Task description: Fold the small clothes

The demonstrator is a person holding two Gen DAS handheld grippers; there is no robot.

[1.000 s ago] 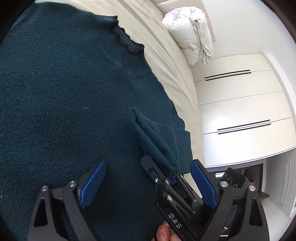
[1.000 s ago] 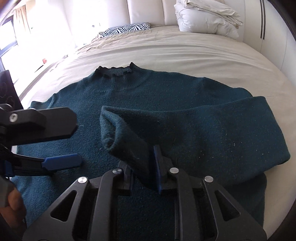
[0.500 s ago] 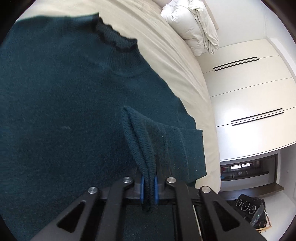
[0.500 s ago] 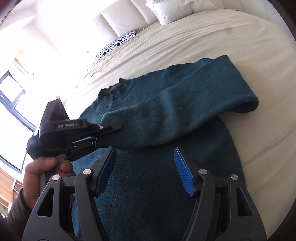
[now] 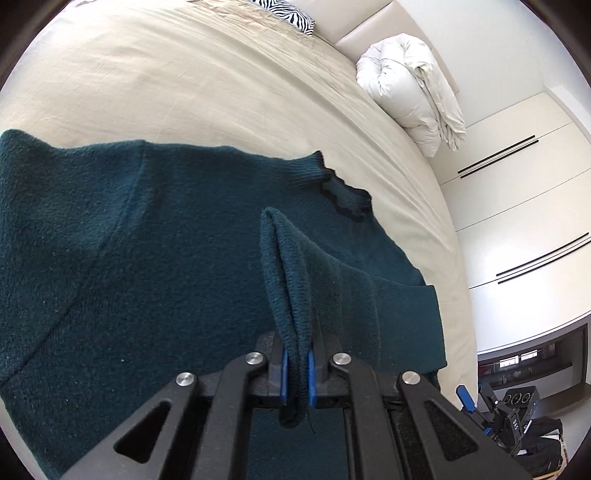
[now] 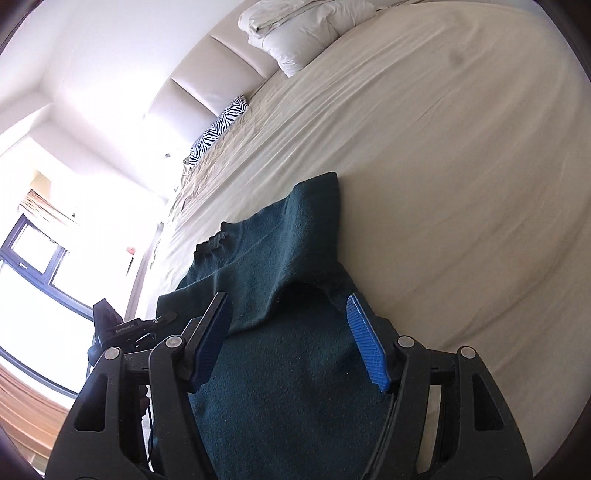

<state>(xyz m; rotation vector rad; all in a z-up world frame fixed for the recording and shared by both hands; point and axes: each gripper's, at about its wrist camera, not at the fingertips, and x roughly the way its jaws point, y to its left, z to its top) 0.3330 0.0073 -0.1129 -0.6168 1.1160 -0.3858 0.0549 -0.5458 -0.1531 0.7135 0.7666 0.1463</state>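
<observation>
Spread flat on the bed's beige sheet [image 5: 184, 74] lies the dark teal sweater [image 5: 147, 258], and the left gripper [image 5: 295, 373] has its blue pads pressed together on the ribbed cuff of the sleeve [image 5: 288, 280], which rises from the pads in a narrow fold above the sweater's body. Meanwhile the right gripper [image 6: 291, 339] hangs over the sweater [image 6: 280, 369] with its jaws apart and nothing pinched between them. Further up the bed are a rolled white duvet [image 5: 410, 92] and a zebra-print pillow [image 5: 288, 14]; no container shows in either view.

Left claw [image 5: 295, 373] clamped on sleeve cuff [image 5: 286, 280], lifted over green sweater [image 5: 147, 258] spread near bed [image 5: 221, 85] edge.
</observation>
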